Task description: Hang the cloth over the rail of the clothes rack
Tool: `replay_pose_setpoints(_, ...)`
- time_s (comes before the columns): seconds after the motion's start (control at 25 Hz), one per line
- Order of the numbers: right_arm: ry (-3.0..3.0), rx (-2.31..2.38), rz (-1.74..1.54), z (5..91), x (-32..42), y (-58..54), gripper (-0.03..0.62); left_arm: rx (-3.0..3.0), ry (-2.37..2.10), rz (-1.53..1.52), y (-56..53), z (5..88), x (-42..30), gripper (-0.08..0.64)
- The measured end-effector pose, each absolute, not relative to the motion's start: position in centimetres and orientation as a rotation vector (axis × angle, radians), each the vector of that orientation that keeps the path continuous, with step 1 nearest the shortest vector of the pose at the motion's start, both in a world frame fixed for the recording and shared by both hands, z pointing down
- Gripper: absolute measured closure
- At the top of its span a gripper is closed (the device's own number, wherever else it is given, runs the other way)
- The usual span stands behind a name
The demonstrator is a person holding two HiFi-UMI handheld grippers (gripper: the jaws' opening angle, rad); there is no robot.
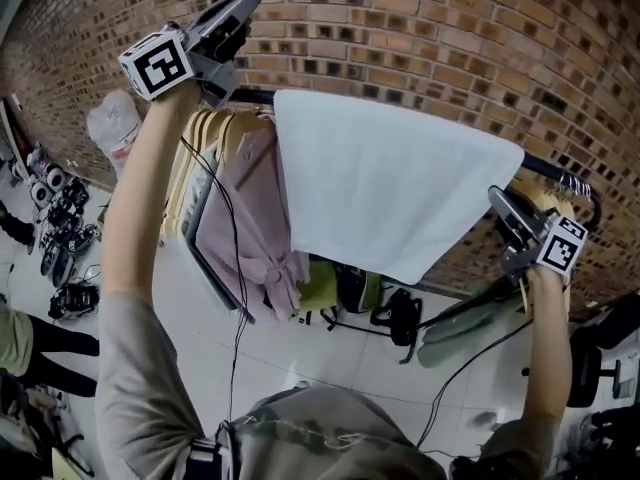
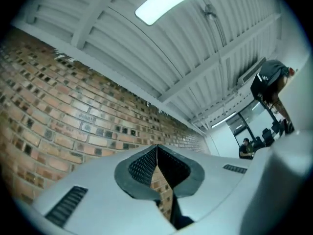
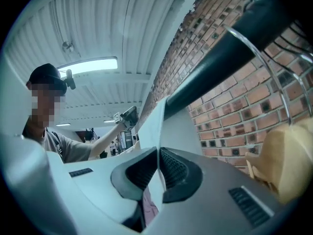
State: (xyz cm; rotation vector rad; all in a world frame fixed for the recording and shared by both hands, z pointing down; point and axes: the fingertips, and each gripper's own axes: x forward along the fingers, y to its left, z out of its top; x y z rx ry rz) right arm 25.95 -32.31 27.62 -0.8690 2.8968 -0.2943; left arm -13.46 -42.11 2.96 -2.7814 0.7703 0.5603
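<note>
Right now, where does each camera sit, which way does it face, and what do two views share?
Head view: head-mounted, facing down at cloth over rail; both forearms, left tongs, right tongs show.
Left gripper view: on left tongs, facing up at brick wall; shut empty tips.
Right gripper view: along rail; right tongs shut on cloth; raised arm shows.
Shared: cloth, rail.

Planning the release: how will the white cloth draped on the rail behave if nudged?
Probably floppy: the white cloth drapes limply over the black rail. Likely light: the right gripper holds it by one thin edge.
</note>
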Motion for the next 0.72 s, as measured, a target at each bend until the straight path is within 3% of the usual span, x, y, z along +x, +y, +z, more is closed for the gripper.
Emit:
replay_pose_setpoints(0.12, 2.912, -0.868, -0.276, 27.1, 25.9, -32.5, 0.569, -2.873, 0.73, 0.614, -38.1, 8.3, -13.6, 0.549)
replay_pose_setpoints(0.24, 2.93, -0.847, -0.257, 26.9, 25.4, -32.4, 0.569, -2.949, 0.726, 0.405, -35.7, 16.2, -11.9, 0.443)
replay_pose_setpoints(0.48, 2.91, -0.823, -0.251, 26.4, 25.1, -32.4, 0.569, -2.966, 0.828, 0.079, -37.3, 26.1, -11.1, 0.442)
replay_pose_setpoints(0.72, 2.895, -0.817, -0.234, 25.9, 24.6, -32.1, 0.569, -2.958, 0.959, -0.077, -40.4, 28.9, -10.6, 0.442)
